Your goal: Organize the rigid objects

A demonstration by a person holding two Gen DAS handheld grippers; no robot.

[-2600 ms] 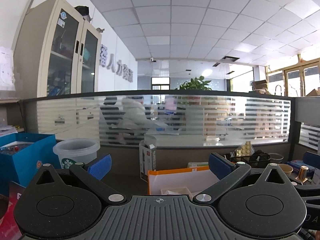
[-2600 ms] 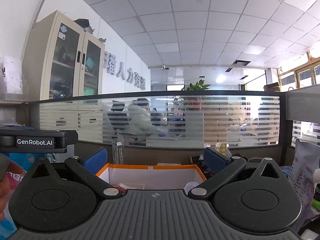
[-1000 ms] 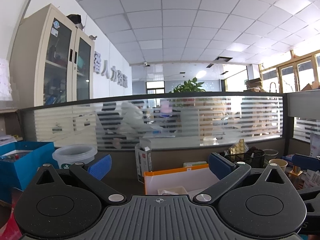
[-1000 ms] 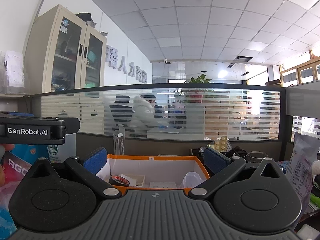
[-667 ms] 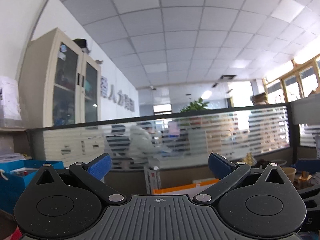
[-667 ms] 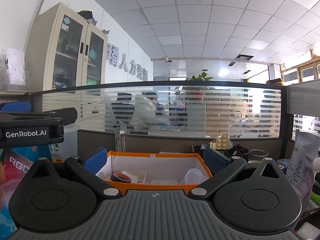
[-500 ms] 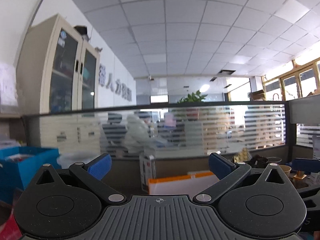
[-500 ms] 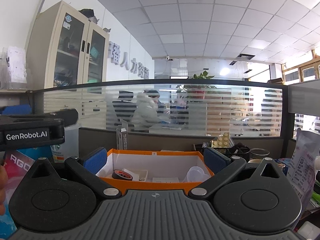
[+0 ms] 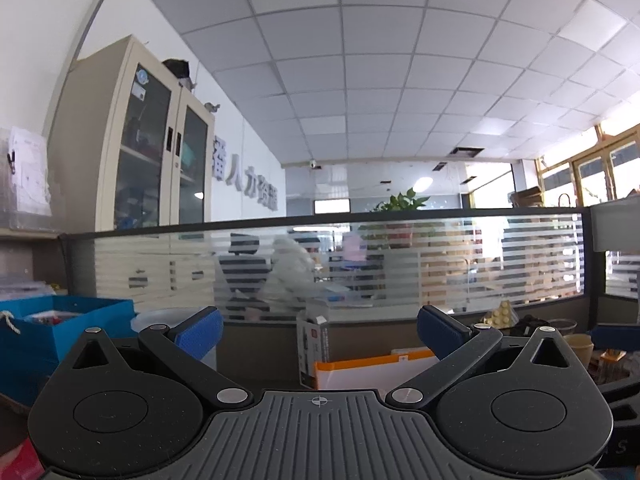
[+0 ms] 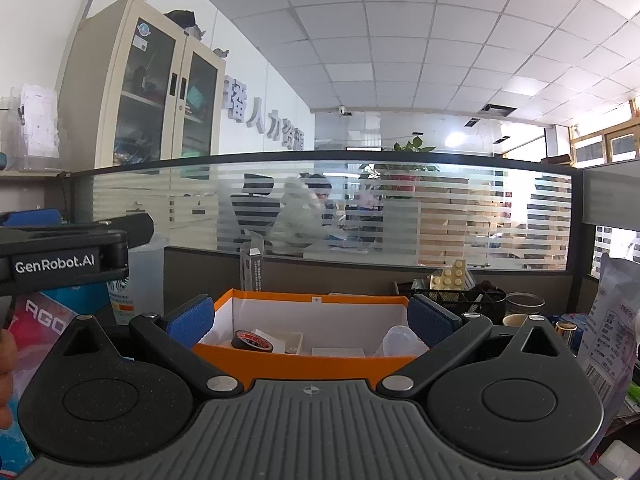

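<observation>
Facing the frosted-glass partition [image 10: 400, 216], the right hand-held gripper [image 10: 310, 316] has its blue pads spread wide and grips nothing. Directly ahead between those pads sits the orange box [image 10: 320, 360], holding a roll of black tape [image 10: 252, 340], a white tray [image 10: 288, 342] and a clear plastic cup [image 10: 400, 340]. Compared with 0.5 s ago, the box appears slightly lower and its interior more exposed. The left hand-held gripper [image 9: 320, 326] is likewise wide open and empty. Its view now sits higher than 0.5 s ago, showing more ceiling; the orange box [image 9: 372, 372] lies ahead and slightly right of its centre. A blue box [image 9: 60, 332] sits to its far left on the surface.
</observation>
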